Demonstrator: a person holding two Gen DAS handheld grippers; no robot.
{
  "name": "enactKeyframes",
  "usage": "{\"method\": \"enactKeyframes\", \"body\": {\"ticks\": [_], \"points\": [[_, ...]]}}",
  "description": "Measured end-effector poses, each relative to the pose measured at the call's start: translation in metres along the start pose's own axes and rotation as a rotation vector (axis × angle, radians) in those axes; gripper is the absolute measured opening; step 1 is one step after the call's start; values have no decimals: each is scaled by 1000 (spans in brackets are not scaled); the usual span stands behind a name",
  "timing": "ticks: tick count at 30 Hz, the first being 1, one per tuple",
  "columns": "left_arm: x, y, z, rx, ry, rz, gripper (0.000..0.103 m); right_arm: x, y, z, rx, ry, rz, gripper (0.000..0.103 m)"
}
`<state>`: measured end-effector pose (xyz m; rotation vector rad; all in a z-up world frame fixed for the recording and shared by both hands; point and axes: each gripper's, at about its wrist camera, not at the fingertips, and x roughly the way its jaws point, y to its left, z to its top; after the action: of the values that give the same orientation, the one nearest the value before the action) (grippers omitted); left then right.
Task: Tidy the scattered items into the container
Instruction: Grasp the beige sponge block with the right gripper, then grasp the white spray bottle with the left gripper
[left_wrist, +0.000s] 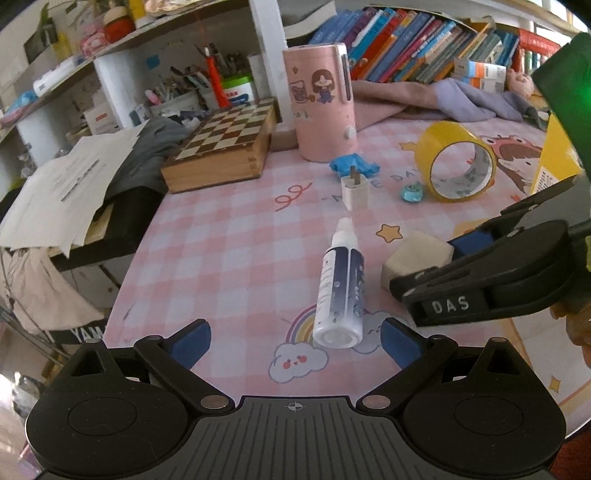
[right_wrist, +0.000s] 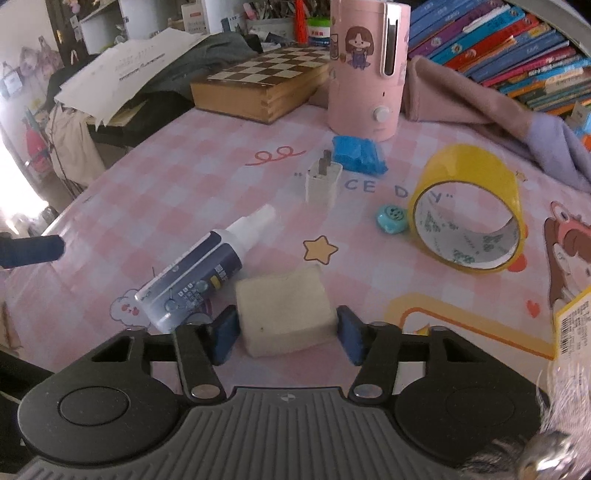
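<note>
A cream sponge block (right_wrist: 286, 308) lies on the pink checked tablecloth (right_wrist: 155, 192) between the blue pads of my right gripper (right_wrist: 288, 334); the pads touch or nearly touch its sides. It also shows in the left wrist view (left_wrist: 415, 258), with the right gripper (left_wrist: 439, 266) around it. A white and navy spray bottle (left_wrist: 341, 291) lies in front of my open left gripper (left_wrist: 295, 341), its base between the pads without contact; it also shows in the right wrist view (right_wrist: 199, 273). A white charger plug (right_wrist: 323, 179), yellow tape roll (right_wrist: 467, 214), small blue round item (right_wrist: 391, 219) and blue crumpled piece (right_wrist: 358, 153) lie scattered farther back.
A pink cylindrical appliance (right_wrist: 367, 66) and a wooden chess box (right_wrist: 262, 86) stand at the back. A pink and purple cloth (right_wrist: 498, 110) lies before rows of books (left_wrist: 406, 44). A yellow box edge (left_wrist: 554, 155) is at the right. Papers (left_wrist: 62, 184) lie off the table's left edge.
</note>
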<state>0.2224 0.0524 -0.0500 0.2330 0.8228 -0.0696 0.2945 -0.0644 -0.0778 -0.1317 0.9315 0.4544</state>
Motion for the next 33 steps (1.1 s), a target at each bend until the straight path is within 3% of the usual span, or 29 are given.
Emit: {"method": "enactKeyframes", "body": {"ticks": [5,17,22,29,33], "points": [[10,-5,8,20,-5,-19,100,-11,-16,2,60,-50,-30,44],[42,-8,26,17,-10,-81,99,-30,-46,-10,139,-63,-112,43],[54,-12,26,24,34,-100,99,-31,-50,-12,148,-57,-126,43],[63,-6,26,-27,77,-117,77,-33,-53,-15,155,-46,-144,44],[62,-4,27,-51,84,-168,52,-31,-56,-17,164,-36,-145,44]]}}
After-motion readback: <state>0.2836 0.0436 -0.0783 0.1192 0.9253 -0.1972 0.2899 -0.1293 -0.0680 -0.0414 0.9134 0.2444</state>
